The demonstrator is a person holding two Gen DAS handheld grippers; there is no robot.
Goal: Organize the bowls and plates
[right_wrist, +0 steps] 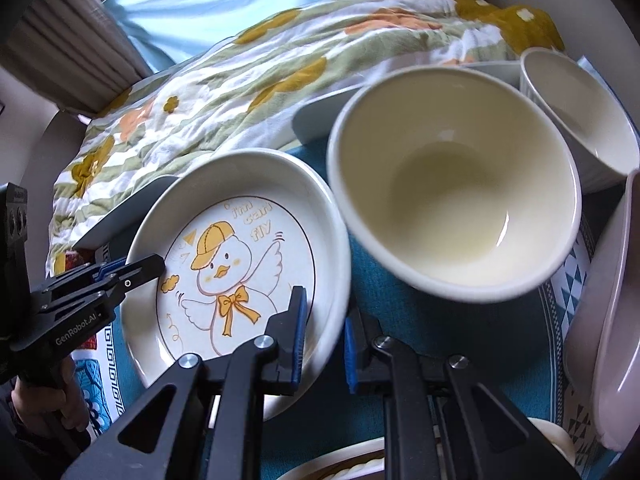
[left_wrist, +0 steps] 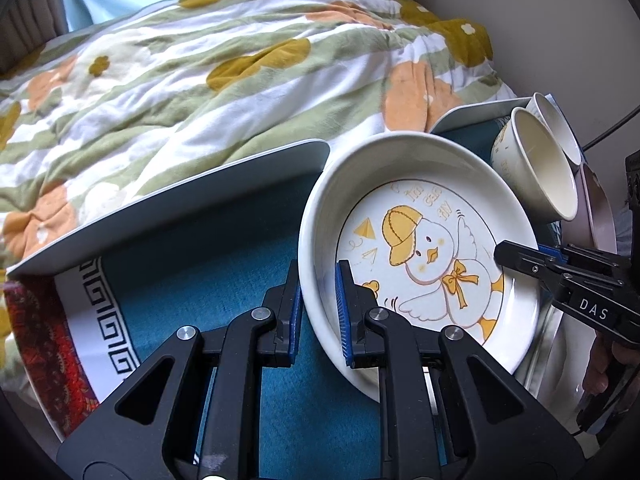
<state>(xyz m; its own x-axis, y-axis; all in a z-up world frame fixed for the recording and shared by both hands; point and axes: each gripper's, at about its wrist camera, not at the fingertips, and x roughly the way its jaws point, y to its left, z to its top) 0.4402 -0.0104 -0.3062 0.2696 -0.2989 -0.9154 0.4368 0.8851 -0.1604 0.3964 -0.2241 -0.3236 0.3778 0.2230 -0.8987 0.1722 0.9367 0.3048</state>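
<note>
A shallow white plate with a yellow-capped duck [left_wrist: 420, 240] [right_wrist: 240, 240] sits over the teal mat, held from both sides. My left gripper [left_wrist: 319, 284] is shut on its left rim, one blue pad inside and one outside. In the right wrist view the left gripper [right_wrist: 154, 266] reaches onto that same rim. My right gripper [right_wrist: 325, 320] is shut on the opposite rim, and the left wrist view shows the right gripper [left_wrist: 506, 254] there. A cream bowl [right_wrist: 452, 200] [left_wrist: 536, 168] stands just right of the plate, with a white ribbed bowl [right_wrist: 580, 120] [left_wrist: 556, 128] behind it.
A teal mat [left_wrist: 224, 248] with a key-pattern border lies under the dishes. A grey panel edge [left_wrist: 180, 200] runs behind it, then a flowered blanket [left_wrist: 200, 80]. A pink dish [right_wrist: 612, 300] stands at the right, and a rope-rimmed plate [right_wrist: 340, 464] lies near the bottom.
</note>
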